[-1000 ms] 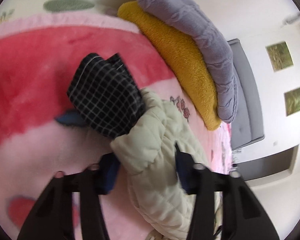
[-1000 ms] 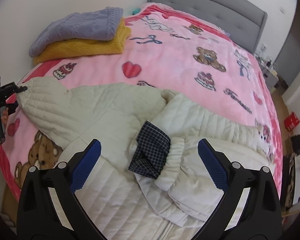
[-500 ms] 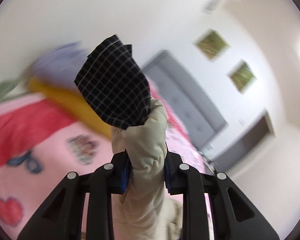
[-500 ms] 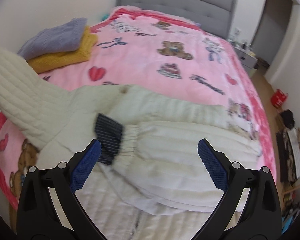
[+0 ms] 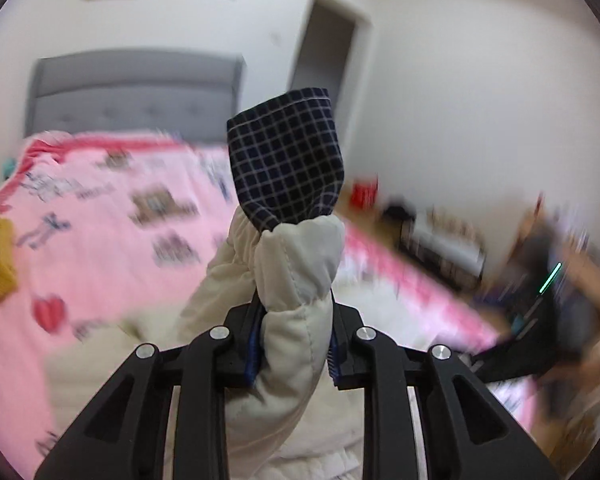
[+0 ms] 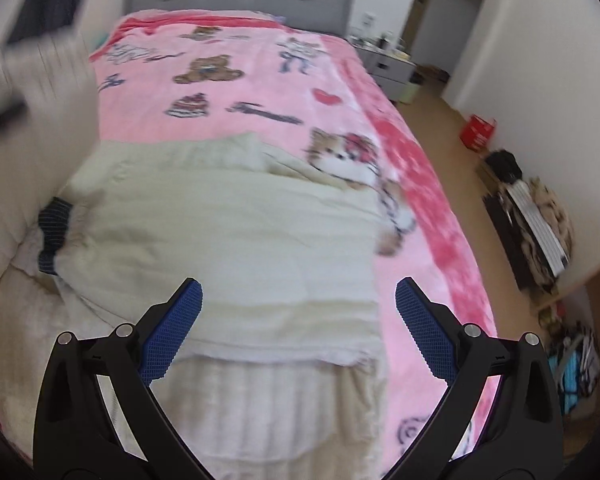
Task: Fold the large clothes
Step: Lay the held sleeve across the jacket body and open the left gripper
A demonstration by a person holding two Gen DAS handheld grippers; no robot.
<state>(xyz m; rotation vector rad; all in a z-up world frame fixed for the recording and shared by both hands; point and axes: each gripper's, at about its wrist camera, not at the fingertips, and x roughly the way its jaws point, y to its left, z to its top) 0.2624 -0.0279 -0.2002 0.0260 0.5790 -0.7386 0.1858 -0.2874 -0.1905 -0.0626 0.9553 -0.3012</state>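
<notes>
Since a second ago the sleeve (image 5: 284, 280) has gone from lying on the bed to standing lifted above it, and the left gripper (image 5: 291, 350) that was open around it now pinches it just below the checked cuff (image 5: 286, 168), which points up in front of the grey headboard (image 5: 132, 88). The rest of the cream jacket (image 6: 228, 248) lies spread on the pink blanket (image 6: 252, 80) at the end of the bed far from the headboard, its other sleeve already folded across the body. The right gripper (image 6: 298, 330) hovers over the jacket with its fingers wide apart, holding nothing. The step appears to be folding the raised sleeve inward; next it likely needs carrying across the body and laying flat before release.
</notes>
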